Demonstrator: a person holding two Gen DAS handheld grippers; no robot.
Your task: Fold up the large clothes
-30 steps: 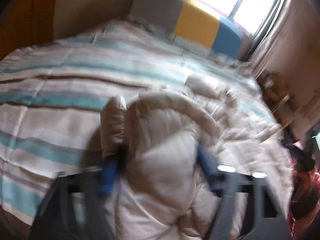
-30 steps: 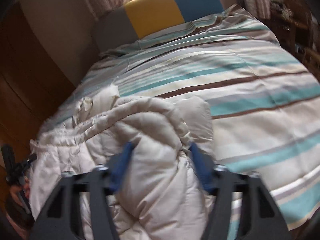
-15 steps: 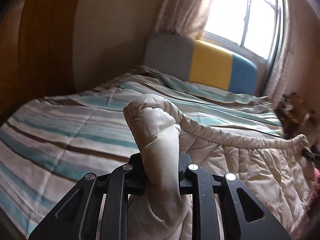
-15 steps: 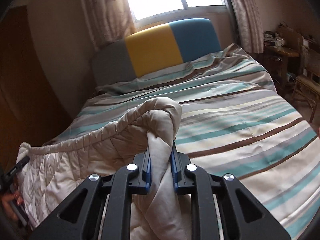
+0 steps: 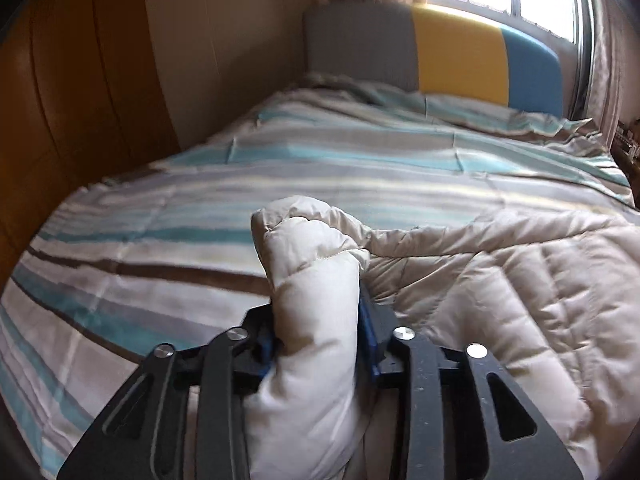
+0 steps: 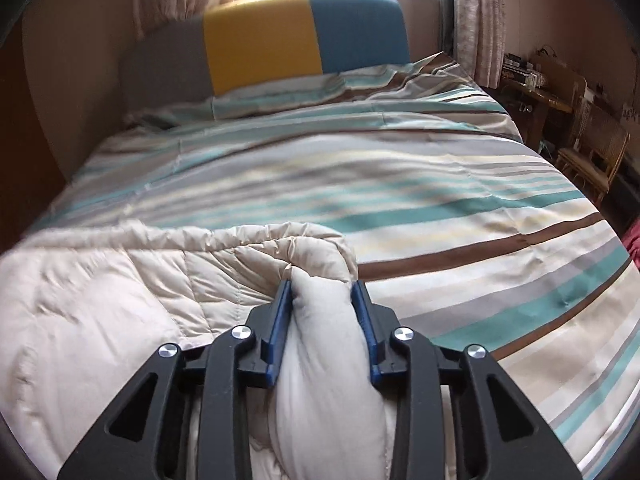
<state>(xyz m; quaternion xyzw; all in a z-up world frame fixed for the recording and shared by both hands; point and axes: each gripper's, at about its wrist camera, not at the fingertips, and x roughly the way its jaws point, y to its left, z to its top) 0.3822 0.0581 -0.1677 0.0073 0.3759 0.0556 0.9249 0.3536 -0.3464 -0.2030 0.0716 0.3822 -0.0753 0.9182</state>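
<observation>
Both grippers pinch bunched corners of a cream quilted coat [image 6: 100,300] spread over a striped bed [image 6: 440,208]. The left gripper [image 5: 316,340] and right gripper [image 6: 322,320] point level toward the headboard [image 6: 260,48], fingers clamped on padding. Keeping both corners even and taut should give a straight fold.
</observation>
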